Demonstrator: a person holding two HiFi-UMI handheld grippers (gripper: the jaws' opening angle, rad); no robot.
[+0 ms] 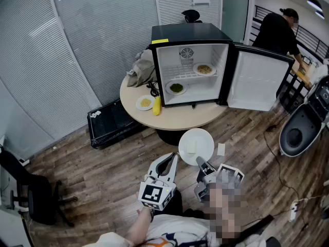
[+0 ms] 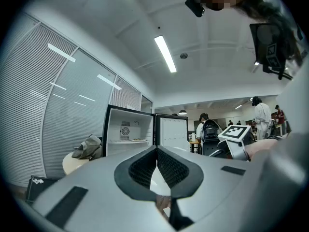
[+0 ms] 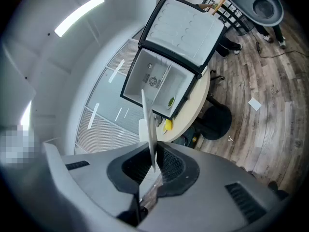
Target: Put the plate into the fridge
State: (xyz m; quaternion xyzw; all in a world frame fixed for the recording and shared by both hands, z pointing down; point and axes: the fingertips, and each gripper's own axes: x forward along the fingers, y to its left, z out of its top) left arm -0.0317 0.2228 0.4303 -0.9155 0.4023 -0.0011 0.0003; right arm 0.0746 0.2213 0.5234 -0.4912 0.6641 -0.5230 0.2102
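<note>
1. At the far left, a black chair [image 1: 31, 194] is seen on the wooden floor. A black case [image 1: 110, 120] is laid on the floor beside the round desk [image 1: 205, 118].
2. On the left part of the desk, a grey cloth bundle [image 1: 140, 70], a small plate of yellow food [image 1: 145, 103] and a yellow item [image 1: 157, 106] are set just left of the fridge [image 1: 190, 35].
3. The fridge is stood on the desk with its door [image 1: 259, 80] swung open to the right. A dish of pale food [image 1: 204, 69] is seen on its wire shelf and a dish of green food [image 1: 176, 88] on its bottom.
4. On the near side, the left tongs [image 1: 172, 158] are held closed, pad tips touching, with nothing gripped between them.
5. Just to their right, the white plate [image 1: 203, 138] is clamped by its near rim in the right tongs [image 1: 202, 163]. It is held in the air in front of the desk's near edge, outside the fridge.
6. At the far right, a person in black [image 1: 280, 32] is seen beyond the open door.
</note>
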